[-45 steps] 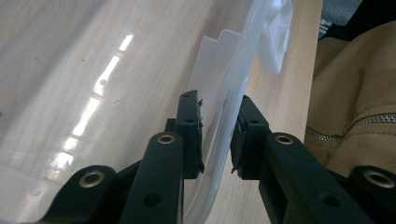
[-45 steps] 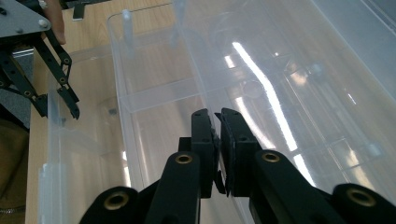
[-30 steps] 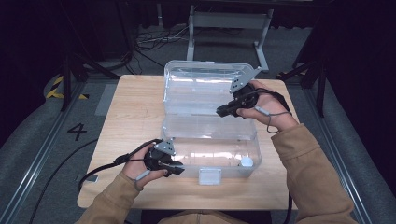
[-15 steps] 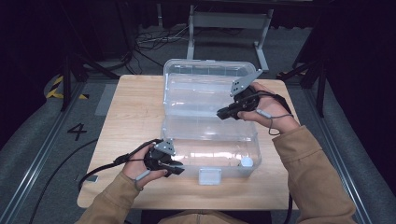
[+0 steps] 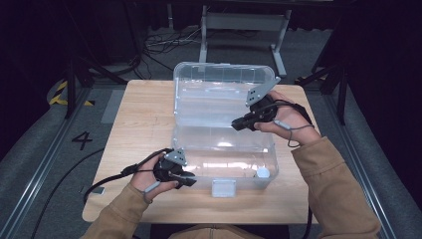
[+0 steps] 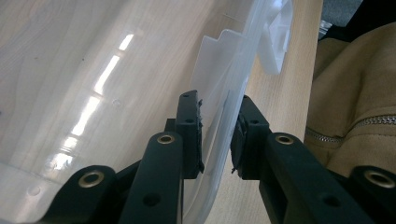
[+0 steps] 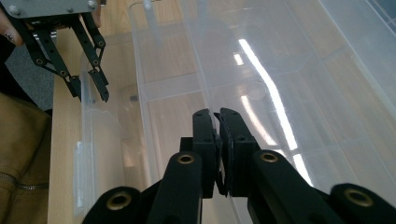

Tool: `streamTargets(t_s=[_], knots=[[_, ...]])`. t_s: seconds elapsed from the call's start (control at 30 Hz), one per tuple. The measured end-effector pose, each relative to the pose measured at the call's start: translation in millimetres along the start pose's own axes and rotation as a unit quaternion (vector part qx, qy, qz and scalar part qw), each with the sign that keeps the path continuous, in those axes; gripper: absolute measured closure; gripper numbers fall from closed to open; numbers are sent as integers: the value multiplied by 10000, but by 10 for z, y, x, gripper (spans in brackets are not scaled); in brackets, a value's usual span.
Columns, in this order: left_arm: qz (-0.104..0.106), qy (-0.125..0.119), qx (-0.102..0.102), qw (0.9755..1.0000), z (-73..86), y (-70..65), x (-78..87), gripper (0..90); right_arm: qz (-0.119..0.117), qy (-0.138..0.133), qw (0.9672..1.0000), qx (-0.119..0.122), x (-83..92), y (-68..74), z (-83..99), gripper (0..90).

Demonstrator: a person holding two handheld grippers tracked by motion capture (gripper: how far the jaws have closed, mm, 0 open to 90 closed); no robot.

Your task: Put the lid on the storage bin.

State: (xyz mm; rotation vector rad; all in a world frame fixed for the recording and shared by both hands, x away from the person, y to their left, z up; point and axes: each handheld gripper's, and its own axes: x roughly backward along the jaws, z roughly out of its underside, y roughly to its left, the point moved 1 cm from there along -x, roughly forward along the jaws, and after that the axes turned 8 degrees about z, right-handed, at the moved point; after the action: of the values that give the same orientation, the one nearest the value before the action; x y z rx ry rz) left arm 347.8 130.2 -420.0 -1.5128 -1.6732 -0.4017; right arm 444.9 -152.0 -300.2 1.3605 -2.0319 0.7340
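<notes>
Left gripper [image 5: 185, 180] is what we see first, at the near left corner of the clear box [image 5: 224, 144]; its two pads clamp the box's front wall between them. Beyond it, in the middle of the wooden table [image 5: 144, 119], the box stands with its lid [image 5: 224, 82] open. Farther, our right gripper [image 5: 238, 124] is clenched on the thin plastic edge at the box's back.

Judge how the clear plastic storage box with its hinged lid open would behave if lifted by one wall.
The clear plastic storage box looks thin-walled, so it would probably flex. It holds almost nothing, so it is likely light. Its glossy walls may slip between the pads.
</notes>
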Motion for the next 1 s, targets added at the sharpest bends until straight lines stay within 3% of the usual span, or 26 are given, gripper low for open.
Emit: streamTargets(t_s=[1.0], knots=[[2, -16, 39, 10000, 2, -3, -2, 756, -46, 36, 9998, 197, 28, 141, 29, 861]])
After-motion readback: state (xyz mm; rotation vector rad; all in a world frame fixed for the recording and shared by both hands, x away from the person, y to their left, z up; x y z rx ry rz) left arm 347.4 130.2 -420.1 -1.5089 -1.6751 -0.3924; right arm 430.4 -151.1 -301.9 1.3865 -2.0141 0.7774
